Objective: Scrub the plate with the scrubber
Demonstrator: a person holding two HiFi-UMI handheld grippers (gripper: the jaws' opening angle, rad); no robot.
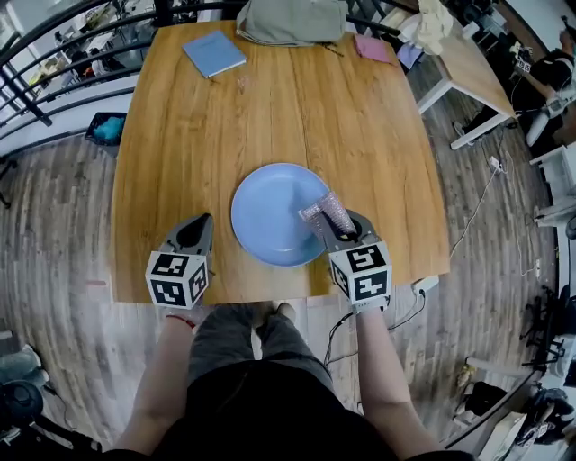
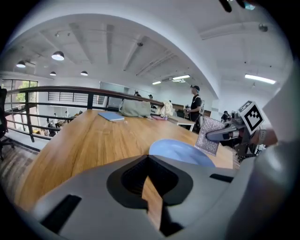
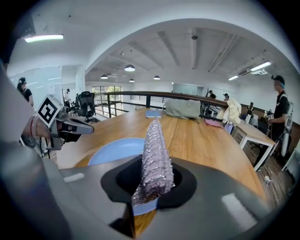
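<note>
Plate (image 1: pixel 270 212), blue, lies on the wooden table (image 1: pixel 378 135) near its near edge, roughly midway between left and right. Right gripper (image 1: pixel 337 229) is pinching the silvery scrubber (image 1: pixel 325 214), jaws pressed onto its lower end. The scrubber rises tilted over the plate's right rim; contact with the plate cannot be confirmed. Left gripper (image 1: pixel 203 221) sits just left of the plate, apart from it, jaws drawn almost together with only a thin slit and nothing between them.

Bare wood surrounds the plate to left, right and far side. A blue notebook (image 1: pixel 214 53), a grey bag (image 1: pixel 292 20) and a pink item (image 1: pixel 372 48) lie along the far edge, well apart from the plate.
</note>
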